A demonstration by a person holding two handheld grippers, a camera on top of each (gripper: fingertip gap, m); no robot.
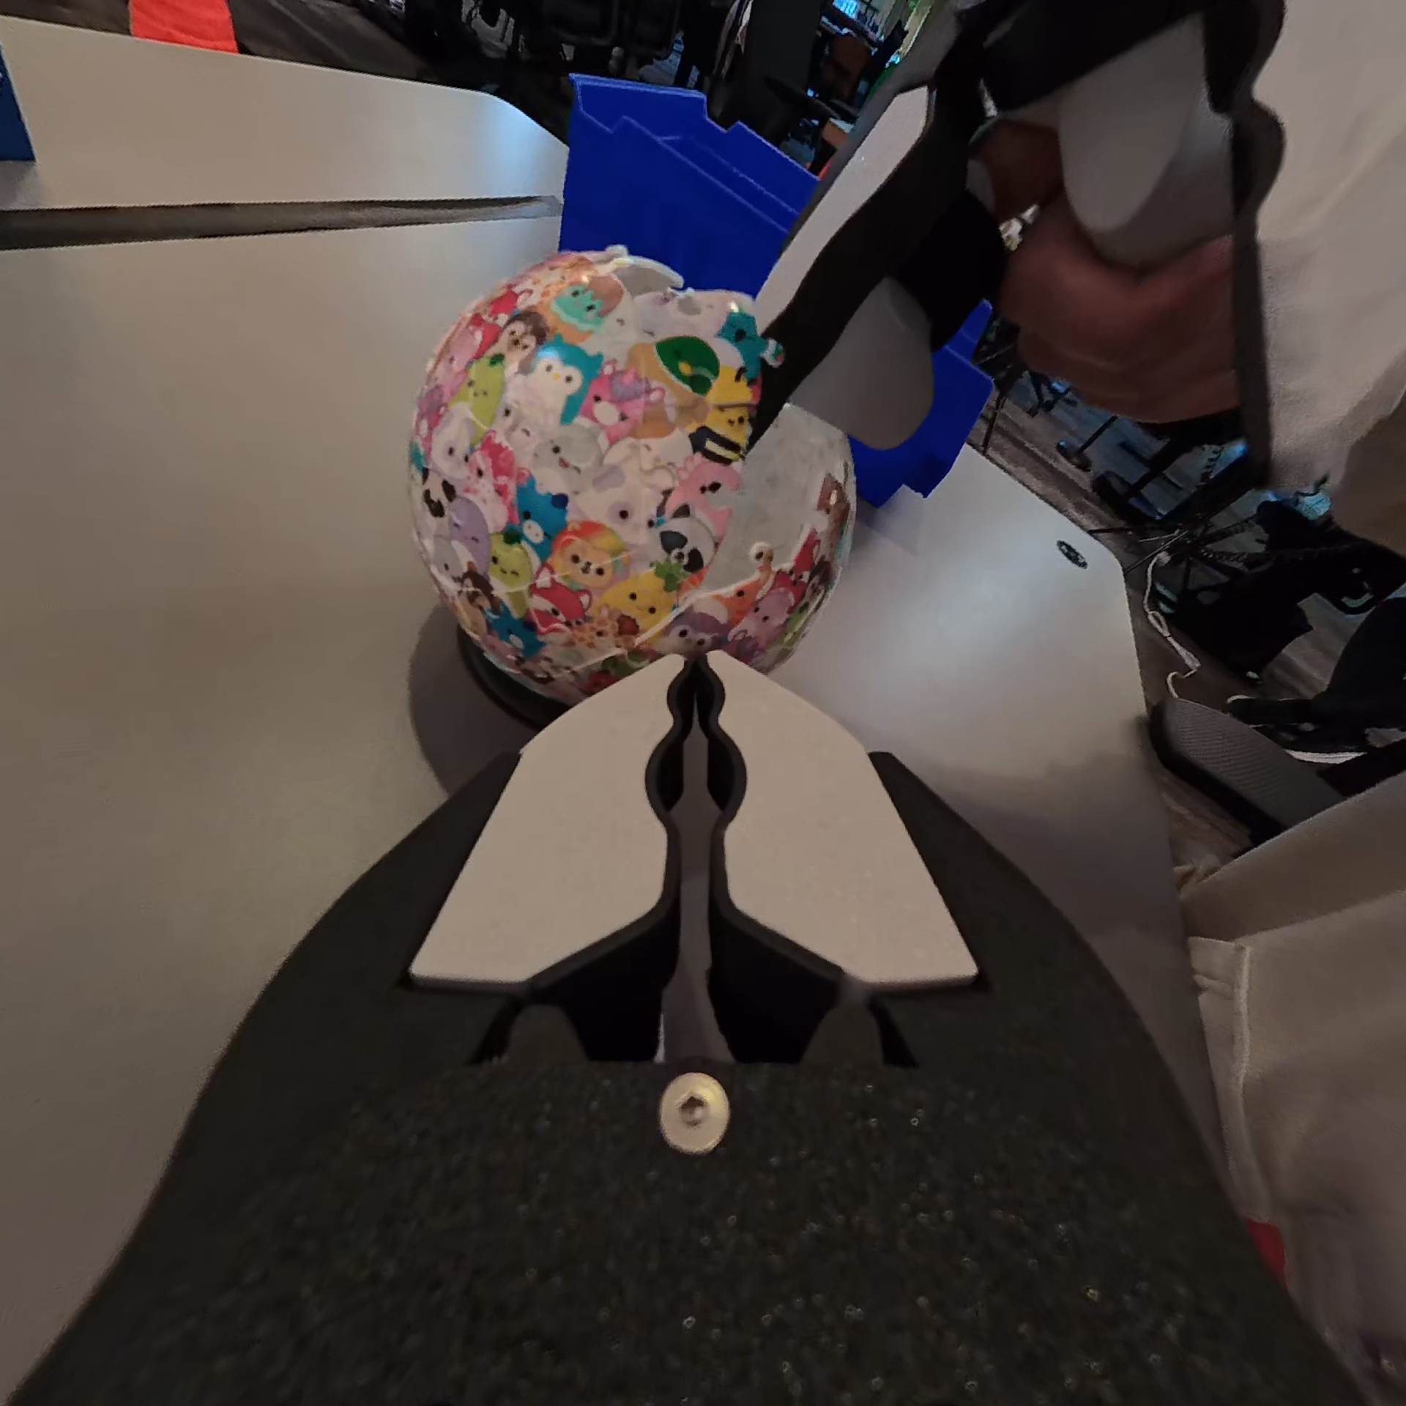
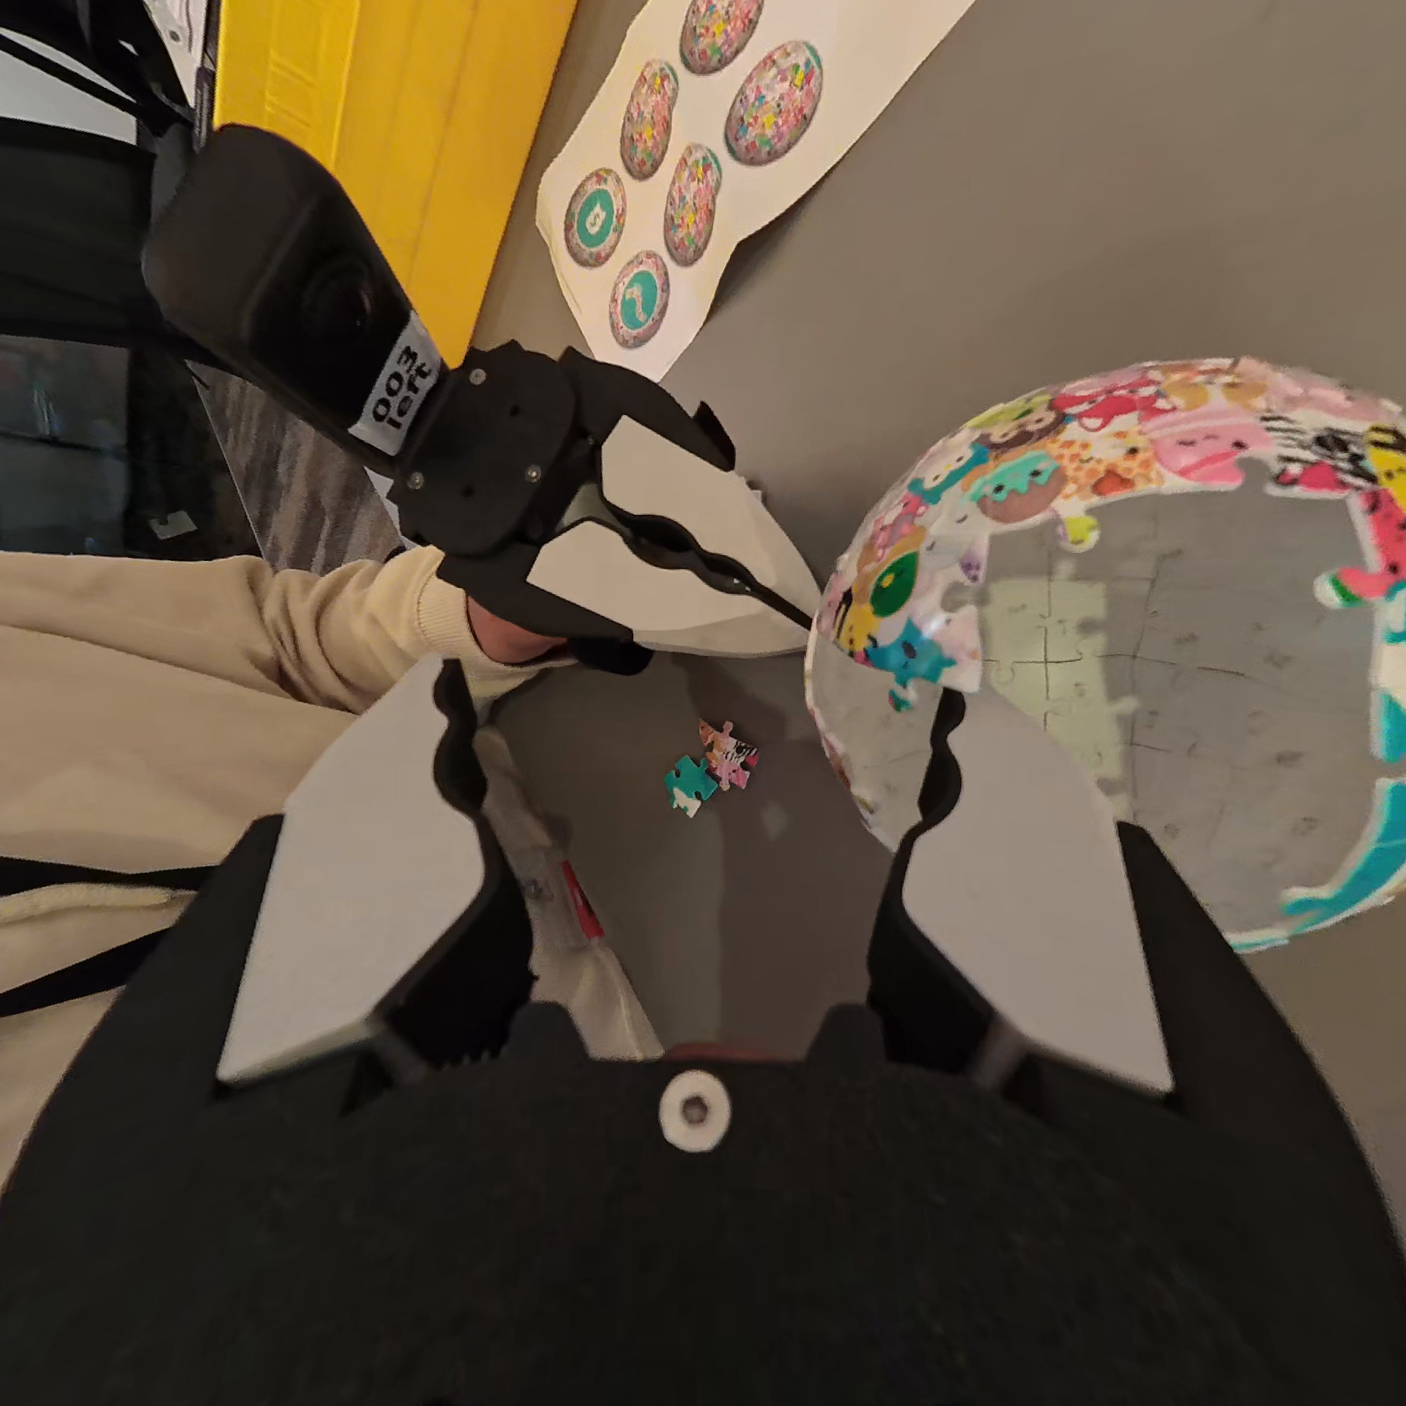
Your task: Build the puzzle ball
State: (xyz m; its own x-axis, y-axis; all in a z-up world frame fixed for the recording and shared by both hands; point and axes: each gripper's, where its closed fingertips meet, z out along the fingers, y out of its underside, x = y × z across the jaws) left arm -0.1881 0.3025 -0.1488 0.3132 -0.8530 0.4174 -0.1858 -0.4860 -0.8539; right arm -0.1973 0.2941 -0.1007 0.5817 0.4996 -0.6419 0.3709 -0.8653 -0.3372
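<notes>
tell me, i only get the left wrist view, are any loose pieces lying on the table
Observer: Yes, two loose pieces, one teal and one pink, lie together on the table, apart from the puzzle ball.
Operator: is my right one holding a piece
Observer: No. The right hand-held gripper is open and empty, with one finger at the edge of the ball's gap.
Operator: any guide around
Observer: A paper sheet printed with ball pictures lies on the table beyond the shut left hand-held gripper, beside a yellow box.
</notes>
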